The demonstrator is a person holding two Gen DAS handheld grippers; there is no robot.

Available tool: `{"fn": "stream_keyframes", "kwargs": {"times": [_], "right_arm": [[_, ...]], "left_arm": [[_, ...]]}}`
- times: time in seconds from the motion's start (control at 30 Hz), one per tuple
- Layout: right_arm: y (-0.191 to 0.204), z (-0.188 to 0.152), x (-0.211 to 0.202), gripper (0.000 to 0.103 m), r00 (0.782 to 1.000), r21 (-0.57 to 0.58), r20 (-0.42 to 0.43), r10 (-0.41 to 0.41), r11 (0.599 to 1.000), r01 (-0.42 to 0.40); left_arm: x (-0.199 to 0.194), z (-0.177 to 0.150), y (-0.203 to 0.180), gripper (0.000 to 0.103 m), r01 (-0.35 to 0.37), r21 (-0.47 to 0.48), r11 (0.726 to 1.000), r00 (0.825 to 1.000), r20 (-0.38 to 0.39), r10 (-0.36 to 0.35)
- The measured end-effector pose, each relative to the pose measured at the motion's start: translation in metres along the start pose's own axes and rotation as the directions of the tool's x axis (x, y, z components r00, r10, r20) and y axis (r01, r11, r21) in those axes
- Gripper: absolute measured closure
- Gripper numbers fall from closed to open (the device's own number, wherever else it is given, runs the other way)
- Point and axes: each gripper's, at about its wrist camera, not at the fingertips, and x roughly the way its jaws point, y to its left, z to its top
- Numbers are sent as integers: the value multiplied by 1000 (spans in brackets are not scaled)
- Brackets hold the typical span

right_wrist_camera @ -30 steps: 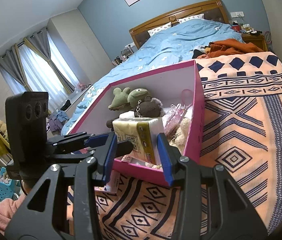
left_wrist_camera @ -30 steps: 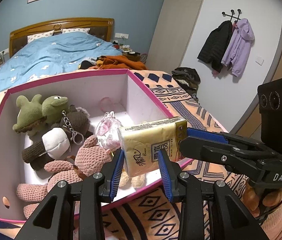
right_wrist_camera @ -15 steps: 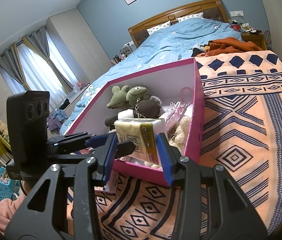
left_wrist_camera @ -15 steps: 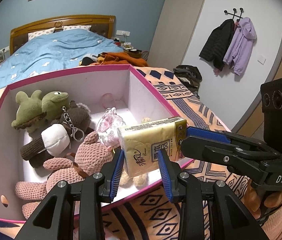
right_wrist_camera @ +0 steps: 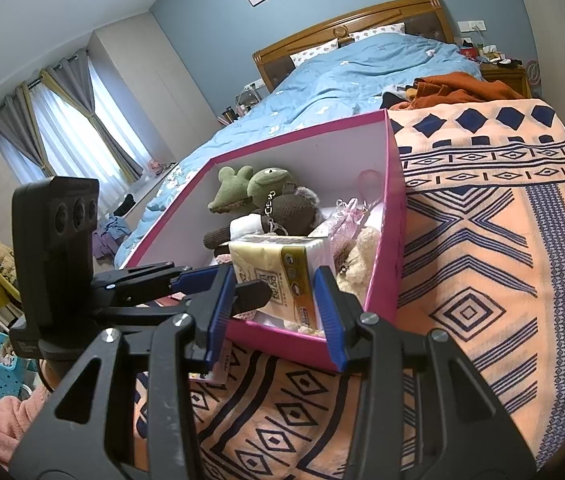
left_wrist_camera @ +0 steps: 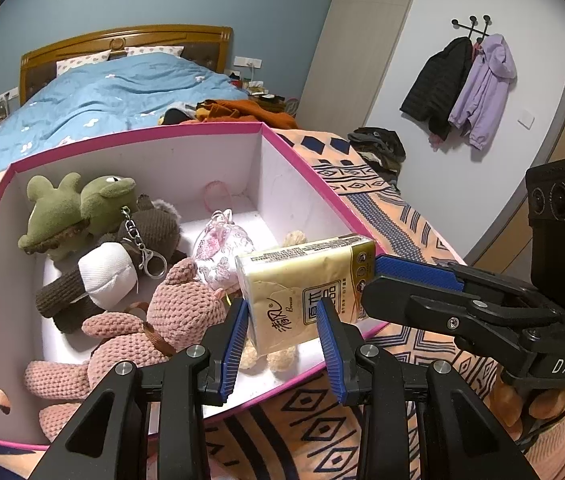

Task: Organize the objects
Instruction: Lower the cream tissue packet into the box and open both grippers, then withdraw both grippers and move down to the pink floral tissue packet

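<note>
A yellow tissue pack [left_wrist_camera: 306, 284] is held over the near edge of a pink-rimmed white box [left_wrist_camera: 130, 136]. My left gripper [left_wrist_camera: 282, 320] is shut on the pack's lower end, and my right gripper [right_wrist_camera: 276, 292] is shut on the same pack [right_wrist_camera: 282, 268] from the other side. In the left wrist view the right gripper's blue pad [left_wrist_camera: 414, 270] touches the pack's right end. The box [right_wrist_camera: 298, 132] holds a green frog plush [left_wrist_camera: 78, 208], a brown plush with a keychain [left_wrist_camera: 122, 264], a pink knitted bear [left_wrist_camera: 150, 332] and a pink pouch [left_wrist_camera: 222, 248].
The box sits on an orange and navy patterned blanket [right_wrist_camera: 482, 240] at the foot of a bed with a blue duvet [right_wrist_camera: 342, 76]. Orange clothes [right_wrist_camera: 450, 88] lie behind the box. Jackets [left_wrist_camera: 466, 92] hang on the right wall.
Both grippers have carried the tissue pack slightly forward and lower over the box's near edge. The grip on the pack is unchanged.
</note>
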Motion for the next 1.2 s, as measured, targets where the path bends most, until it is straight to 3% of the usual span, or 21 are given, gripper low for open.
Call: {"fn": "stream_keyframes", "kwargs": {"times": [0.8,1.0,1.2], "right_arm": [[4,0,10,58,995,-31,-2,-98,995,98],[5,-2,5,57,996,-26,5,-87,996,87],[20,-11,-12,57,1000,-74,22,-2,997,4]], "left_arm": [[10,-1,4,65,4,-29,1000,1000,-10,-5],[-8,-8,3,53,-12,-1,1000,999,43,12],[-54,-33,2,46,-52,61,997,989,145,42]]}}
